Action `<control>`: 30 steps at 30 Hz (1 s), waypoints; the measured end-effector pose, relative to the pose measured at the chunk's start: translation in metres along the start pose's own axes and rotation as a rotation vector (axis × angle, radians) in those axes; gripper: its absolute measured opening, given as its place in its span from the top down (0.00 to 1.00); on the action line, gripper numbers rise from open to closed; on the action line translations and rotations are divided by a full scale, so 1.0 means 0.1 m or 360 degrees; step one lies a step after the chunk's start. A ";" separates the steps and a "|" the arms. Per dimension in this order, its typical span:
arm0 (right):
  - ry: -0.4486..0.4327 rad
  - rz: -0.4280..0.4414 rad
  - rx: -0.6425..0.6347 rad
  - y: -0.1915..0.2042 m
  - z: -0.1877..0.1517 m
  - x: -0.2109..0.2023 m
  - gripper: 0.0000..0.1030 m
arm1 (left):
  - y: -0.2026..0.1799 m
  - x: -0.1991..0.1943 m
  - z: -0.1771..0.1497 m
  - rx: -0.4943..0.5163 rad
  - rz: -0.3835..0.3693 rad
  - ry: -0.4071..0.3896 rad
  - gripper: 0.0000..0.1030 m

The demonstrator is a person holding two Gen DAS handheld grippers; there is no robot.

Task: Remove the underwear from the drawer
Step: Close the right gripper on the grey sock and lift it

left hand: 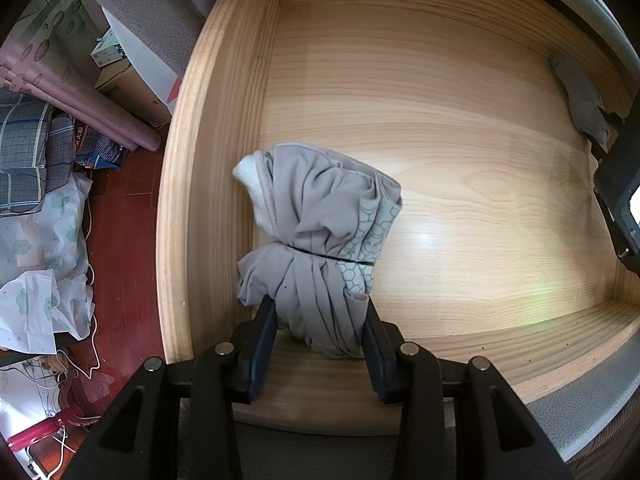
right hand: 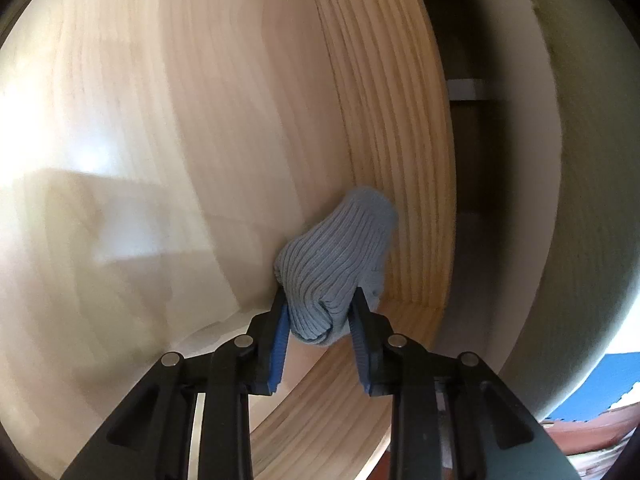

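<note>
Wide bare drawer floor [left hand: 460, 152] between the grey bundle [left hand: 316, 232] and the blue ribbed roll [right hand: 340, 256] — open overhead. Hemmed by the left wall [left hand: 212, 160] (roll pressed against the far corner wall [right hand: 396, 160]).

Beside the furniture, a red wooden floor [left hand: 120, 248] carries a cardboard box [left hand: 132, 92], rolled purple mats [left hand: 80, 96], plaid bedding [left hand: 28, 148], crumpled white patterned sheets [left hand: 44, 264] and white cables [left hand: 94, 340].

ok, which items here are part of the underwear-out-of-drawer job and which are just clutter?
Job:
- grey bundle, banded, between the left gripper jaws
- blue ribbed bundle, clamped by the right gripper
- wooden drawer holding both

Clutter:
- cardboard box
- rolled purple mat
- plaid bedding
- white printed bags
- cables
</note>
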State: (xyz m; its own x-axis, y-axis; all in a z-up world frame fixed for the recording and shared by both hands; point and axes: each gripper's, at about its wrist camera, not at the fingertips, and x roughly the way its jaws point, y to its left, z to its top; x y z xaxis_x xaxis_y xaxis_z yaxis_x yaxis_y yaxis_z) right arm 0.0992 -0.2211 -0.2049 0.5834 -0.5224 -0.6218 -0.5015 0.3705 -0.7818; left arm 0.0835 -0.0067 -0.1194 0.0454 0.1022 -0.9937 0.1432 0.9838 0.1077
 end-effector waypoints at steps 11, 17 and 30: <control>0.0064 0.0296 0.0140 -0.19 0.06 -0.49 0.75 | 0.00 0.00 0.00 0.0000 0.0003 -0.0002 0.61; 0.0098 0.0424 0.0211 -0.20 0.05 -0.59 0.75 | 0.00 0.00 0.00 0.0000 0.0003 -0.0002 0.61; 0.0255 0.0861 0.0531 -0.54 0.03 -0.67 0.75 | 0.00 0.00 0.00 0.0000 0.0005 -0.0003 0.60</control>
State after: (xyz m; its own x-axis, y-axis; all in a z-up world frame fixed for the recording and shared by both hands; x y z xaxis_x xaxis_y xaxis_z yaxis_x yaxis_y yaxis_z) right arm 0.0889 -0.2039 -0.1209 0.1890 -0.2938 -0.9370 -0.4573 0.8181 -0.3487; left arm 0.0839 -0.0065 -0.1189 0.0479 0.1051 -0.9933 0.1433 0.9834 0.1109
